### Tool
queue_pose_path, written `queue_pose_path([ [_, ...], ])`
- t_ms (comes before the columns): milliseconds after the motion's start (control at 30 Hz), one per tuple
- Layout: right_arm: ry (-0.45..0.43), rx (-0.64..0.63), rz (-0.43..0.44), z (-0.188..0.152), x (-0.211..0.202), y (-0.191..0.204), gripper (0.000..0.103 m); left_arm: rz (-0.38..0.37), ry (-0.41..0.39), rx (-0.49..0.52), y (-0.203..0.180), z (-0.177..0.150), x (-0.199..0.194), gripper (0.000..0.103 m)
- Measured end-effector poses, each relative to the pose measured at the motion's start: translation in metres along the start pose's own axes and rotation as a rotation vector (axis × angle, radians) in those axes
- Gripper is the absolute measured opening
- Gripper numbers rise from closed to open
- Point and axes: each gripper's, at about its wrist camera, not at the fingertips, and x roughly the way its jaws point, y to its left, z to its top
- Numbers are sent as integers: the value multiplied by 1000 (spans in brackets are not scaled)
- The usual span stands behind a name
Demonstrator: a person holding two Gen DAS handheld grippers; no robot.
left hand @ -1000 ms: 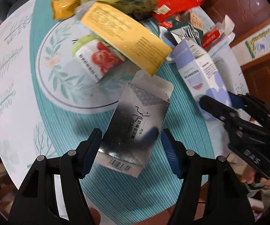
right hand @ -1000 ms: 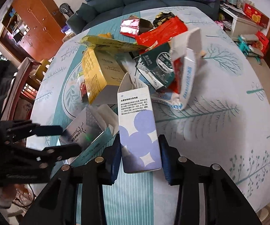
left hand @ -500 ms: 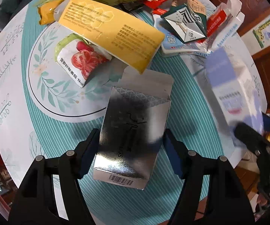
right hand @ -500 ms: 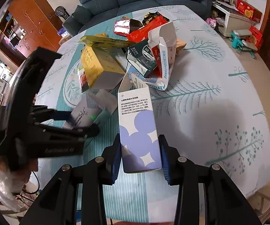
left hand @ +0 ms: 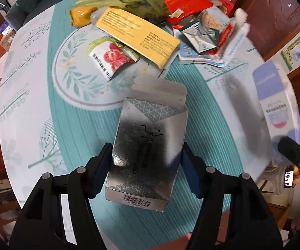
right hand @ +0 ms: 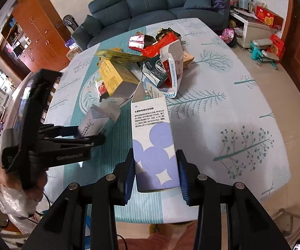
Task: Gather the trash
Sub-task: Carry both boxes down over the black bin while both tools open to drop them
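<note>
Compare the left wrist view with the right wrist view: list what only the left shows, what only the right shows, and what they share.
Only the left wrist view shows the silver box's barcode end and the tomato packet's picture clearly.

Only the right wrist view shows the blue sofa, the wooden cabinet and the hand holding the left gripper.

Both show the silver box, the purple-and-white box, the yellow box and the tablecloth.

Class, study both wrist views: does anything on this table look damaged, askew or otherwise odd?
Yes. The far side of the table holds a jumbled heap of packaging: a yellow box lying tilted, a torn strawberry wrapper, crumpled red wrappers. The held silver box has its flap open.
</note>
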Motion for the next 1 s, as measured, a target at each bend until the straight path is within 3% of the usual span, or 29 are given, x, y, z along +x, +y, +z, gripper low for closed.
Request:
queue_pose_path([
  [200,-16,-61,19,-13,-19,12,37,-35,-38,-10,10,-51,-41,61],
  [533,25,-130,129,-56,-38,37,37,-99,-40,-73,10,-121,-57,61],
  [1000,110,-166,291,-129,-53,41,37,-56,-100,-149,-36,-199,-86,61],
])
